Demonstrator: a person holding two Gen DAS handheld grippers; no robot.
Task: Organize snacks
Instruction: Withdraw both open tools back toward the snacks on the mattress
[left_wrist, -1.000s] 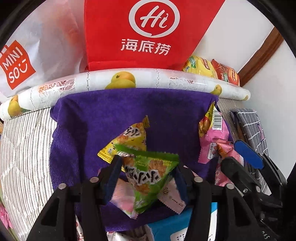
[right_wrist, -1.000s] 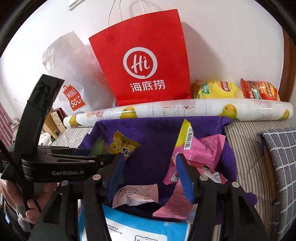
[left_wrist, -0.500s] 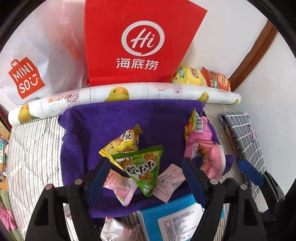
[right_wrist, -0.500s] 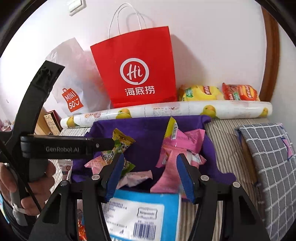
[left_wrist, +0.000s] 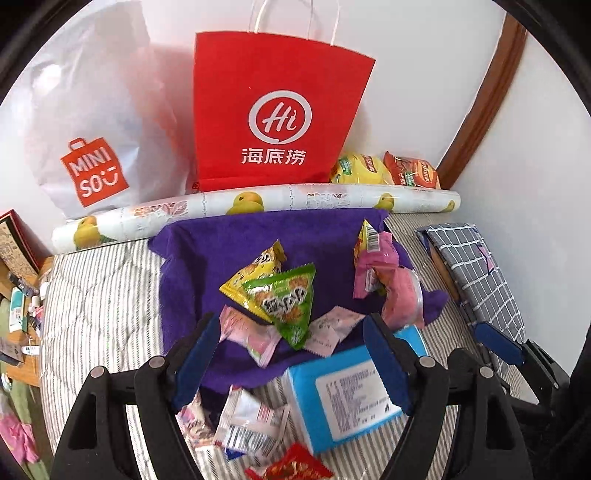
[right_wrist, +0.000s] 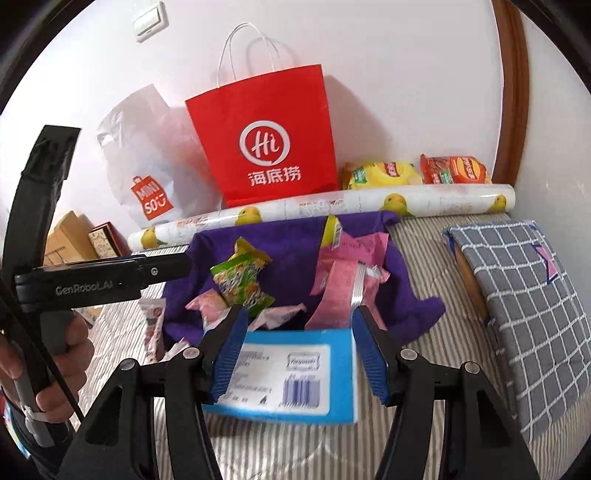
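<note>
A green triangular snack packet (left_wrist: 286, 299) (right_wrist: 240, 284) lies on the purple cloth (left_wrist: 229, 243), leaning on a yellow packet (left_wrist: 255, 273). My left gripper (left_wrist: 291, 326) hangs open above and in front of it, with nothing between its fingers. Pale pink sachets (left_wrist: 251, 336) lie beside the green packet. A heap of pink packets (left_wrist: 384, 284) (right_wrist: 343, 273) sits at the cloth's right side. Above a blue pack (right_wrist: 291, 369) my right gripper (right_wrist: 299, 350) stands open and empty. A hand (right_wrist: 70, 343) holds the left tool at the left of the right wrist view.
A red paper bag (left_wrist: 273, 122), a white Miniso bag (left_wrist: 96, 147) and a fruit-printed roll (left_wrist: 258, 203) line the wall. Yellow and orange chip bags (left_wrist: 384, 171) sit behind the roll. A grey checked cushion (right_wrist: 524, 295) lies right. Loose wrappers (left_wrist: 247, 421) lie on the striped bedding.
The left jaws opened and let go of the green packet, which now rests on the cloth. Both grippers drew back and rose, so more of the bed shows.
</note>
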